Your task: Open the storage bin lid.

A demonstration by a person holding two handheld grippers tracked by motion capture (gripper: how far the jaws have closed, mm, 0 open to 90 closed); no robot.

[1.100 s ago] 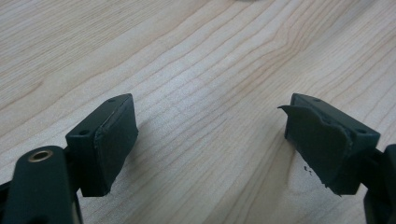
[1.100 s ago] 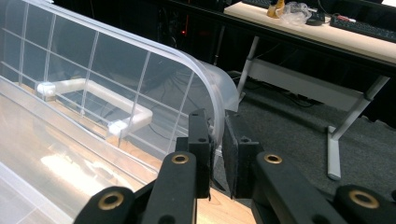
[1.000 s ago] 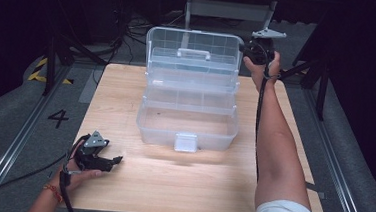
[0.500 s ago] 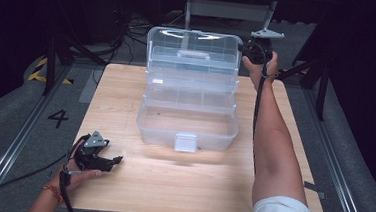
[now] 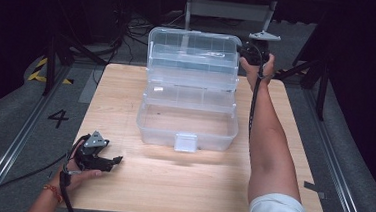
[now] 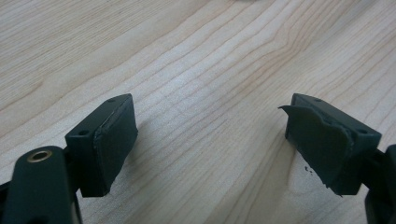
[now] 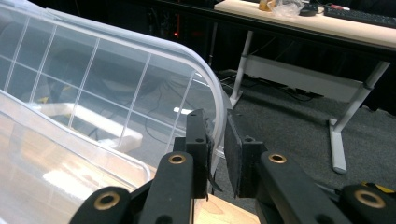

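A clear plastic tool box (image 5: 187, 123) stands in the middle of the wooden table (image 5: 190, 186) with its lid (image 5: 195, 51) swung up and back. At the lid's upper right corner my right gripper (image 5: 244, 51) is shut on the lid's rim. In the right gripper view the curved clear rim (image 7: 212, 98) runs down between the two nearly touching jaws of the right gripper (image 7: 217, 135). My left gripper (image 5: 117, 160) rests near the table's front left corner. Its jaws stand open over bare wood, as the left gripper (image 6: 210, 126) shows in its own view.
The box's inner tray (image 5: 191, 96) sits between lid and base, and a latch (image 5: 185, 141) hangs on the front wall. A white-legged desk (image 7: 327, 25) stands behind the table. The grey floor bears a "4" mark (image 5: 58, 118) and a rail at left.
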